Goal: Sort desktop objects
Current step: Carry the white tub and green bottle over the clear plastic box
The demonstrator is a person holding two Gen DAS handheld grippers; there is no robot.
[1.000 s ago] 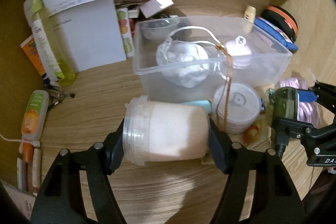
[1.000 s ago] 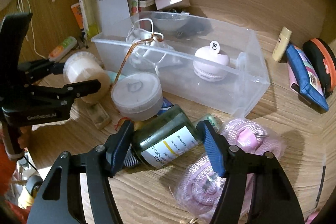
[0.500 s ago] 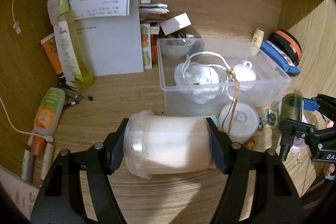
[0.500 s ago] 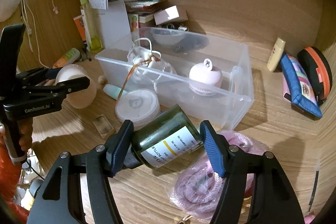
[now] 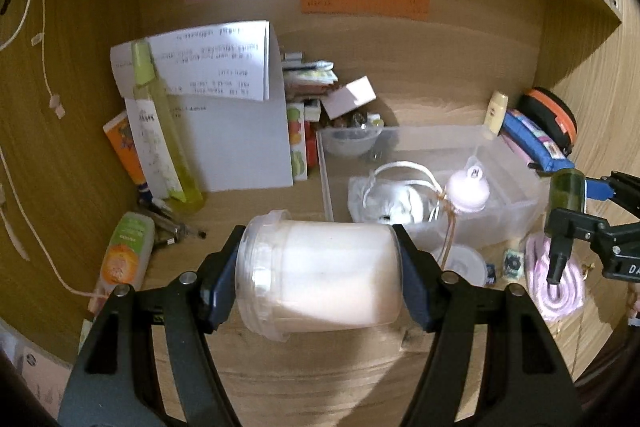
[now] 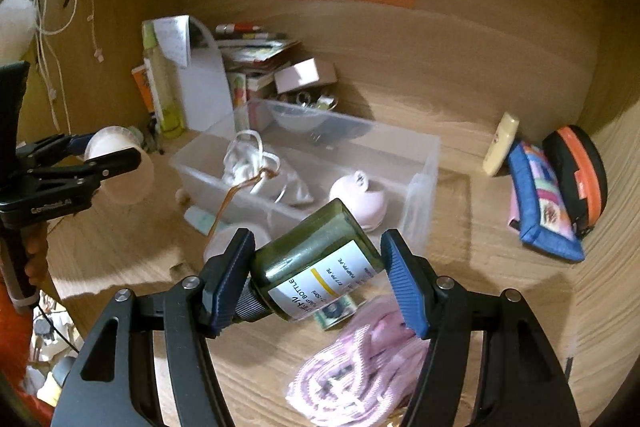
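Wooden desk (image 5: 256,379) and back wall (image 6: 460,39) surround jaws clamped on white jar (image 5: 320,275) and green bottle (image 6: 316,259).

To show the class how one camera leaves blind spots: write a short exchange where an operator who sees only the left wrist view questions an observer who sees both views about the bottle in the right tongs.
Operator: My left tongs grip the white jar. At my right edge I see a green bottle end-on. Is it labelled?
Observer: Yes. It has a white label with a yellow stripe, and the word "BOTTLE" is readable.
Operator: How do the right tongs hold it?
Observer: Slanted across the gap, with its dark ribbed cap against the left pad and its base end at the right pad.
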